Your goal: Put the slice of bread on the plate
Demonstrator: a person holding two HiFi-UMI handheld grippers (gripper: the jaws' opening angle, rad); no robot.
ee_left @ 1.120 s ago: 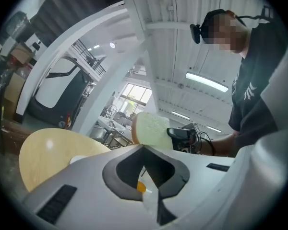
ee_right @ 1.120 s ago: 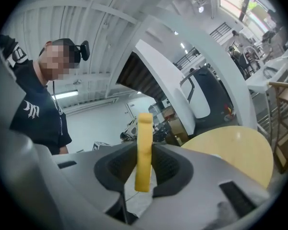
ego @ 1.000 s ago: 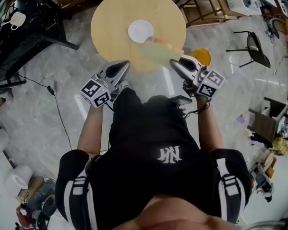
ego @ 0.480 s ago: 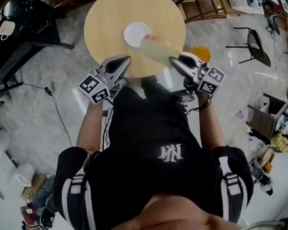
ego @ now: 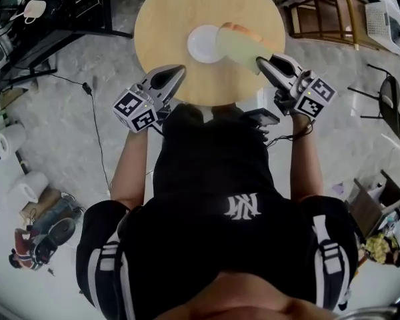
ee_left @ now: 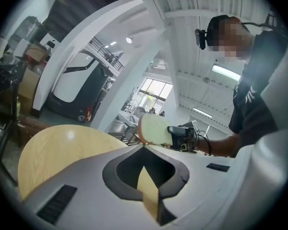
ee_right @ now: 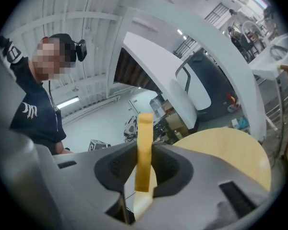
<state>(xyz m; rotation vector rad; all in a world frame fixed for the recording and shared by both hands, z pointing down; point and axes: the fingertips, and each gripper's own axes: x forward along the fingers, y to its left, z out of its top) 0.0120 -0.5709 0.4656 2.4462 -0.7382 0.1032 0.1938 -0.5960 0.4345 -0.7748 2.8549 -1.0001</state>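
right gripper (ego: pixel 261 63) fingers pinching slice of bread (ego: pixel 240 44), held on edge | left gripper (ego: pixel 179 70) fingers pressed together, nothing between | slice of bread in air over round wooden counter (ego: pixel 167 19), just right of white plate (ego: pixel 201 44) in head view, not on it | left gripper at counter's near edge

Black T-shirt (ego: pixel 207 245), white chest logo (ego: pixel 242 206), white-striped sleeves (ego: pixel 110 272), probably black shorts (ego: pixel 207 145); grey left gripper (ego: pixel 179 70), right gripper (ego: pixel 261 61), black-white marker cubes (ego: pixel 136 110).
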